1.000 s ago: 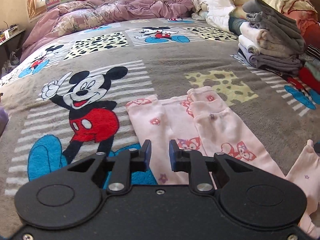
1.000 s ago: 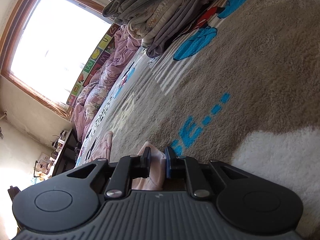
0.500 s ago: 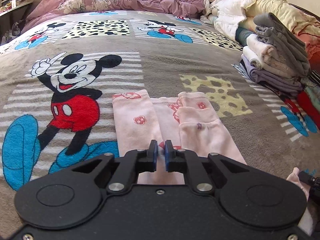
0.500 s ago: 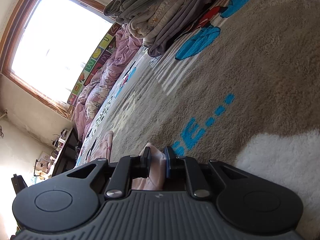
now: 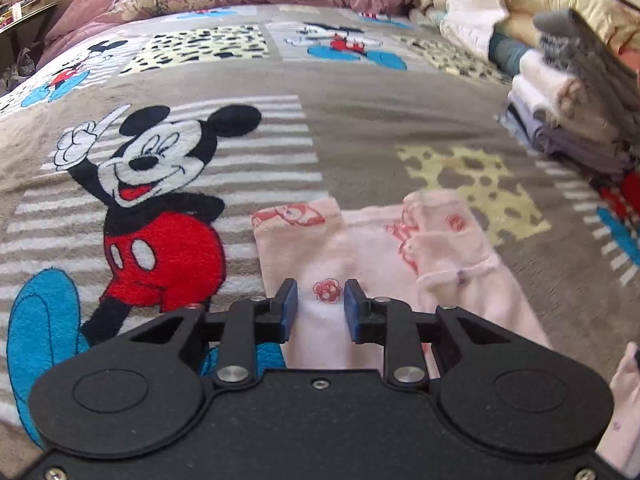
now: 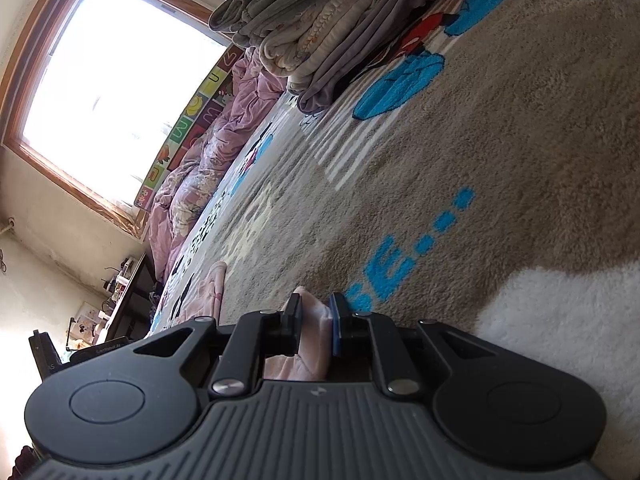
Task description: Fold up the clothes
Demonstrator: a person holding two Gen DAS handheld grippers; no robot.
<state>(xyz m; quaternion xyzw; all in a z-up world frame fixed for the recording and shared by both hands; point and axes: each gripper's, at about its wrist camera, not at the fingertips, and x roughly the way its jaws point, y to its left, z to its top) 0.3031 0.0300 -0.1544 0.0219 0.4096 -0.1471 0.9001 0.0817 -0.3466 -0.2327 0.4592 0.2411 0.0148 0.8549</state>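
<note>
Hovering over the bed [image 5: 360, 128], your left claw [image 5: 316, 306], jaws just opened and released, frames the pink garment [image 5: 340, 256] at six o'clock; your right claw [image 6: 314, 326] stays clenched on its edge. Tugging unevenly could undo the fold.

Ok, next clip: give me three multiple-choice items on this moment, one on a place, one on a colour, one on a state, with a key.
1. Where does the stack of folded clothes lie in the left wrist view?
A. right edge of the blanket
B. on the mouse print
C. under the gripper

2. What colour is the garment spread on the blanket?
A. grey
B. pale pink
C. blue

3. What does the right gripper do?
A. stands open over bare blanket
B. pinches pink cloth
C. grips a hanger

Key: 1 A, the stack sits at far right; 2 B, pink with red prints; 3 B, pink cloth bunches between its pads.
</note>
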